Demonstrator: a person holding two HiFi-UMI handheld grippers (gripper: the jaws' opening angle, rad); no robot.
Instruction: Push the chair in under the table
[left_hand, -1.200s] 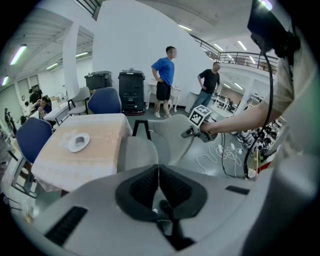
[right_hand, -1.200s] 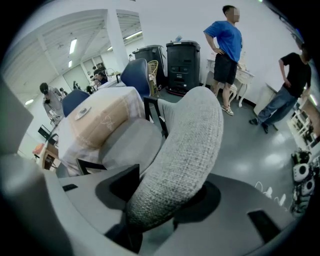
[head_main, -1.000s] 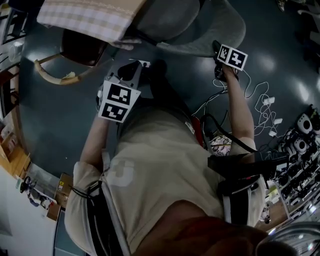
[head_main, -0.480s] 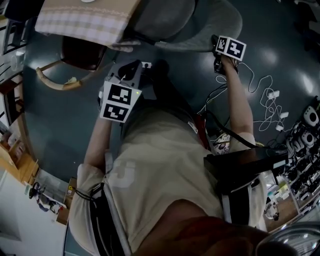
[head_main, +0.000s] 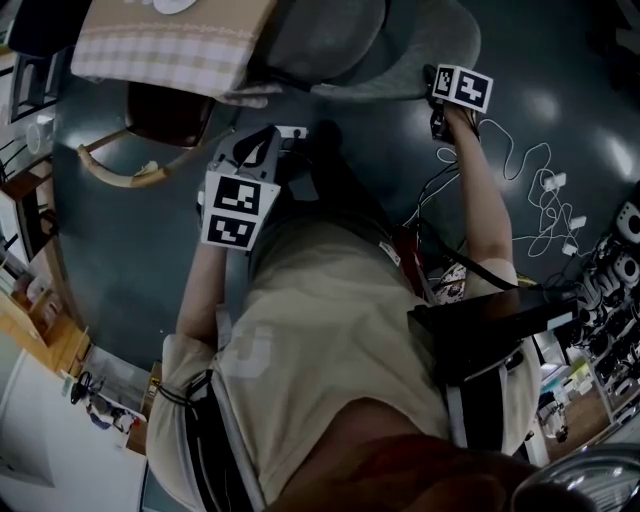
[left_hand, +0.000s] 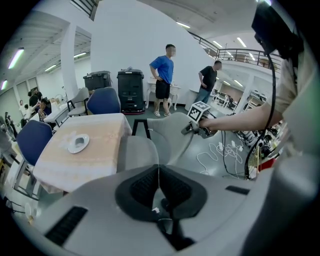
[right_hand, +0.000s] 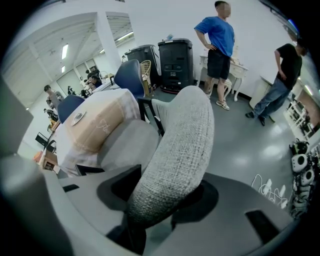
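The grey fabric chair stands half under the cloth-covered table (head_main: 170, 45), its seat (head_main: 320, 35) towards the table and its curved backrest (head_main: 425, 55) towards me. My right gripper (head_main: 436, 88) sits on the backrest's top rim. In the right gripper view the rim (right_hand: 175, 150) fills the gap, and the jaws have just been closing on it. My left gripper (head_main: 285, 135) hangs below the seat's near edge. Its jaws (left_hand: 159, 186) are shut with nothing between them. The seat (left_hand: 140, 152) and table (left_hand: 95, 145) lie ahead of it.
A brown seat with a curved wooden arm (head_main: 150, 115) stands left of the chair. White cables (head_main: 540, 195) and gear (head_main: 620, 260) cover the floor at right. A white dish (left_hand: 78, 143) lies on the table. Two people (left_hand: 162, 80) stand behind, near black bins (left_hand: 131, 90) and blue chairs (left_hand: 102, 100).
Only the head view has drifted a little. Both grippers keep their places, the right one at the backrest's rim.
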